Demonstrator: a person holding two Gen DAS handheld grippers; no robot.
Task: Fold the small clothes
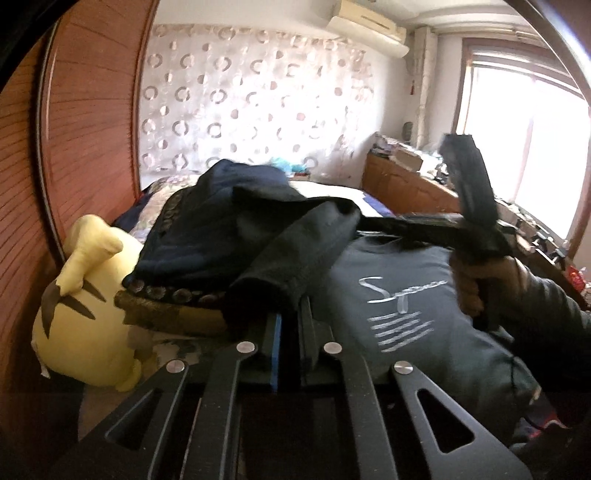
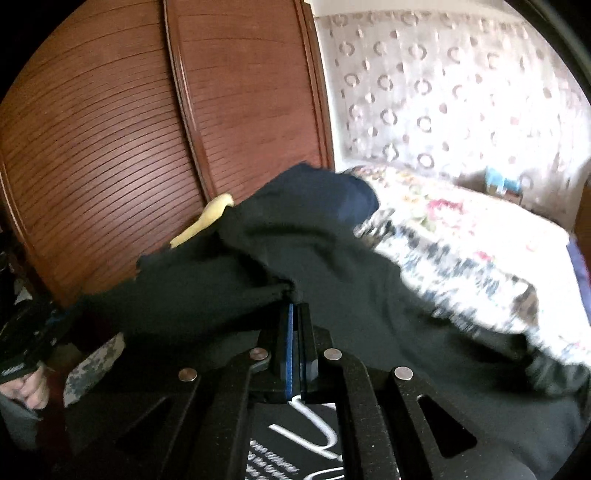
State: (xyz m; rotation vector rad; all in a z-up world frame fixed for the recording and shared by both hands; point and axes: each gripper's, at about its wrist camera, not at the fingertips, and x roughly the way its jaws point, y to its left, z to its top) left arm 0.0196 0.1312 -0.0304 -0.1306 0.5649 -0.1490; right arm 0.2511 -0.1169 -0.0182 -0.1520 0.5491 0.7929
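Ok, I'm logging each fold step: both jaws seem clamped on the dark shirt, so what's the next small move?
Probably draw the left gripper and right gripper apart to pull the dark shirt taut. Both are shut on its fabric, which hangs bunched above the bed, so no flat fold is possible yet.

A yellow plush toy (image 1: 88, 332) is seen at near left, beside a louvred wooden wardrobe (image 2: 110, 147). A circle-patterned curtain (image 1: 251, 99) is hung at the far wall, an air conditioner (image 1: 369, 26) mounted above it, a bright window (image 1: 535, 140) at right.
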